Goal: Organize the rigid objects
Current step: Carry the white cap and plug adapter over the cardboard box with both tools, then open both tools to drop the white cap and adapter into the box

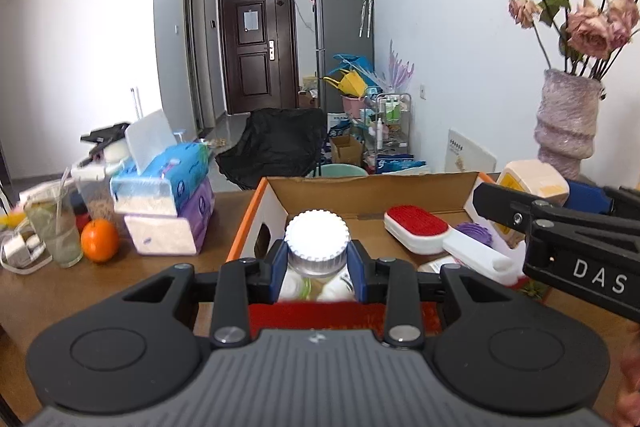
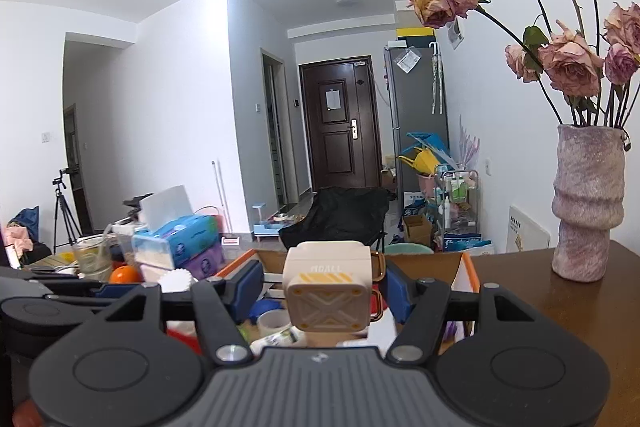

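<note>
left gripper (image 1: 318, 269) had its blue pads clamped on the neck of a clear bottle with a ribbed white screw cap (image 1: 317, 241), held upright just over the near edge of the open cardboard box with orange-trimmed walls (image 1: 256, 211). right gripper (image 2: 326, 293) was closed on a cream, square-ended plastic gadget with yellow striping (image 2: 326, 291), carried above the same box; from the left wrist view it sat at the box's right side.

inside the box lay a red-bristled oval brush in a white frame (image 1: 416, 227) and a purple ribbed lid (image 1: 474, 231), so floor space was limited.

handling, judged: bottle looked rigid and smooth, likely slippery on the body; the ribbed cap and neck gave the surest purchase. contents could not be told, so weight was uncertain. gadget looked light and stiff, and its flat sides suited the pads. both should tolerate being set down gently; the bottle risked tipping if released upright on clutter.
</note>
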Available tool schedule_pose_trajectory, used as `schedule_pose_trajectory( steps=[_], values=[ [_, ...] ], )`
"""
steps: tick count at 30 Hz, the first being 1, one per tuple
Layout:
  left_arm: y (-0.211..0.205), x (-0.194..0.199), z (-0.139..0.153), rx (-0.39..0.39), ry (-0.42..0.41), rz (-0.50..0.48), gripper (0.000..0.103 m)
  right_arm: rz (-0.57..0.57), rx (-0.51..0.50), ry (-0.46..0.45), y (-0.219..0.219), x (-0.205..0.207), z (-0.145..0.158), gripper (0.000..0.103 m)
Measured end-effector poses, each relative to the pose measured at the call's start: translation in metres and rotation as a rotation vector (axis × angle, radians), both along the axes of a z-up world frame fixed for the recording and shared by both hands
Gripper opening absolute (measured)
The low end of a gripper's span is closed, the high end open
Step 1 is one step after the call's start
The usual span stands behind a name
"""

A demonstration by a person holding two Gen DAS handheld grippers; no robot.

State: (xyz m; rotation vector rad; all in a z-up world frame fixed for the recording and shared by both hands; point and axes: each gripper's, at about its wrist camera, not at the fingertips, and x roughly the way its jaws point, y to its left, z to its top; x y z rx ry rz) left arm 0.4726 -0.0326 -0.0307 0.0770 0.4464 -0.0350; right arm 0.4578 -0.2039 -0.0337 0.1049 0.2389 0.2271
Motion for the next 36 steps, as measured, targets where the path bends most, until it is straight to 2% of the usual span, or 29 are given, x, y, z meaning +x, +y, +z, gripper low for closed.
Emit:
schedule_pose_trajectory(
  steps=[12,17,22,27,29,31,32,33,34,36],
  values=[
    [-0.022,0.06,0.002,-0.003,0.047,0.017,0.033,-0.058,0.016,0.053,-0.021,0.06,-0.011,0.063],
    [-0.027,0.084,-0.001,-0.014,0.077,0.038,0.033,-0.063,0.062,0.097,-0.032,0.082,-0.019,0.063],
    [-0.029,0.109,-0.01,-0.025,0.109,0.083,0.033,-0.073,0.052,0.137,-0.034,0.1,-0.027,0.063],
    [-0.026,0.118,-0.019,-0.029,0.144,0.096,0.036,-0.08,0.012,0.163,-0.031,0.108,-0.034,0.063],
    [-0.022,0.117,-0.02,-0.033,0.143,0.117,0.071,-0.083,0.013,0.188,-0.034,0.109,-0.035,0.064],
    [-0.018,0.113,-0.018,-0.03,0.112,0.129,0.09,-0.092,0.02,0.185,-0.039,0.107,-0.035,0.077],
    [-0.017,0.111,-0.016,-0.025,0.103,0.137,0.096,-0.098,0.029,0.18,-0.042,0.106,-0.034,0.091],
    [-0.015,0.11,-0.014,-0.025,0.097,0.142,0.098,-0.101,0.037,0.168,-0.044,0.103,-0.032,0.099],
    [-0.014,0.108,-0.013,-0.03,0.091,0.141,0.103,-0.102,0.042,0.156,-0.047,0.1,-0.031,0.101],
    [-0.011,0.105,-0.01,-0.037,0.086,0.141,0.103,-0.103,0.045,0.15,-0.051,0.098,-0.027,0.103]
  ],
)
